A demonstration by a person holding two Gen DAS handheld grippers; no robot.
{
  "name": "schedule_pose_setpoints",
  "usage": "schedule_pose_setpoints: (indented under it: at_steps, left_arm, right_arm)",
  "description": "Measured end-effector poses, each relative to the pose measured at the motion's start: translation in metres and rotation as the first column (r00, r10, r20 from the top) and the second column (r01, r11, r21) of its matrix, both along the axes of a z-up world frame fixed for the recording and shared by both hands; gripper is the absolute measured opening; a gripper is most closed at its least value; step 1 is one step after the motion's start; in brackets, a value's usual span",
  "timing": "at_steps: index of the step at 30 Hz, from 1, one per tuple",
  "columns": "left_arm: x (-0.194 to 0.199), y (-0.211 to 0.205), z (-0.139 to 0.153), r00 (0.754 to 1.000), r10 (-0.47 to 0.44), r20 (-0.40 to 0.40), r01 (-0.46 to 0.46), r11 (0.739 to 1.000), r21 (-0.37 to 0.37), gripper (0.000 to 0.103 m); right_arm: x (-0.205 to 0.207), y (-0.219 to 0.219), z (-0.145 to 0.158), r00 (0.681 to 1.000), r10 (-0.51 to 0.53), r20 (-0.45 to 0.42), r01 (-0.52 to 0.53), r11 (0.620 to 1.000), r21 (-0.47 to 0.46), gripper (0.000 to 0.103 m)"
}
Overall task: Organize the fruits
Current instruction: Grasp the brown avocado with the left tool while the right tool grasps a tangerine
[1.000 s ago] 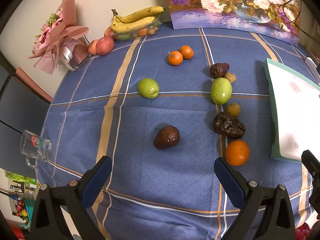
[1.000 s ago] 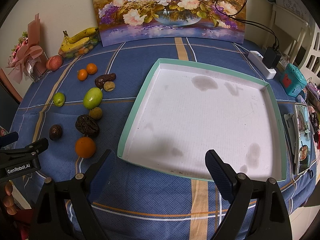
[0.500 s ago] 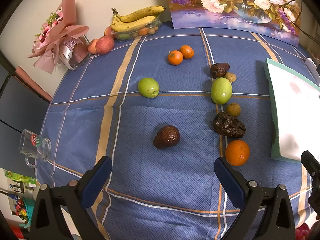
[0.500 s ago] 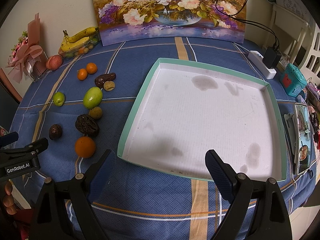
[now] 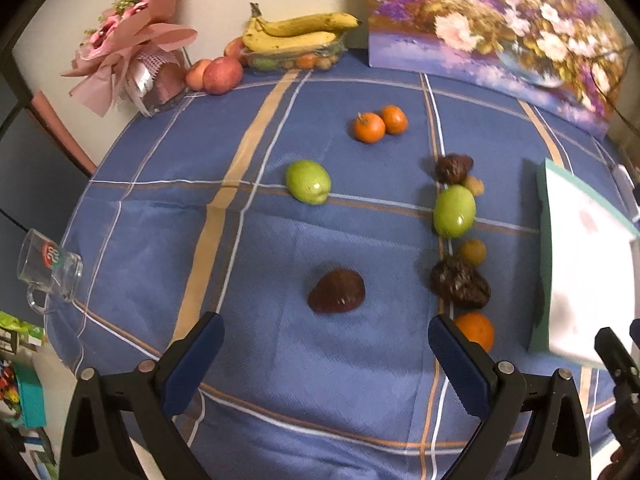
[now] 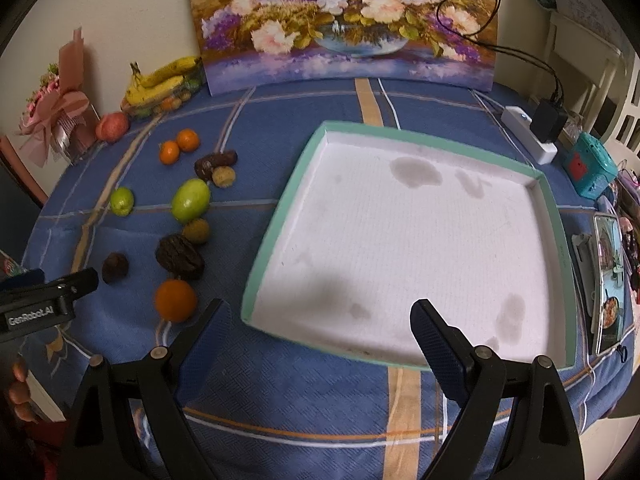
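Brown fruit [image 5: 337, 292]: lies ahead between my left gripper [image 5: 326, 346] fingers, spread wide.
Tray [image 6: 554, 216]: bare beneath my right gripper [image 6: 320, 330], fingers apart.

My left gripper [image 5: 326, 346] hovers with its jaws spread wide, blue pads facing each other, nothing between them. My right gripper [image 6: 320, 324] hangs the same way, jaws wide apart and empty. In the right wrist view the left gripper's black body juts in from the left edge, with fingertips [image 6: 18, 388] of a hand below it.
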State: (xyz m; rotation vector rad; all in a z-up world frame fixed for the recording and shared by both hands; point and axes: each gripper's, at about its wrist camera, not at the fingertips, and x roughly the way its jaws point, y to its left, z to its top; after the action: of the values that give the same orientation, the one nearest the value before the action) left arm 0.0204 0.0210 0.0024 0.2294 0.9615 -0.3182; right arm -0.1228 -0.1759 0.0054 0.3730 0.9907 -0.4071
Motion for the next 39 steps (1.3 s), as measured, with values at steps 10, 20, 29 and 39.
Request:
schedule_pose_setpoints:
  at_steps: [10, 20, 29, 39]
  left_arm:
    - [0.025, -0.001, 0.013, 0.998, 0.005, -0.07, -0.012, 0.995, -0.102, 0.103]
    - [0.056, 0.009, 0.006, 0.989, 0.009, -0.149, -0.026, 0.993, -0.116, 0.103]
    - [0.063, 0.018, -0.003, 0.982, 0.001, -0.188, -0.025, 0.991, -0.129, 0.1]
    - [0.066, 0.007, -0.057, 0.928, -0.016, -0.372, -0.028, 0.993, -0.112, 0.084]
  right_arm:
    - [0.029, -0.009, 0.022, 0.994, 0.028, 0.106, -0.028, 1.0, -0.003, 0.092]
    - [0.061, -0.011, 0.024, 0.99, 0.059, 0.129, -0.07, 0.995, 0.077, 0.091]
    - [0.086, 0.03, 0.025, 0.971, 0.207, 0.117, -0.222, 0.967, 0.129, 0.071]
    - [0.107, 0.061, -0.03, 0.951, 0.303, -0.068, -0.283, 0.936, 0.209, 0.052]
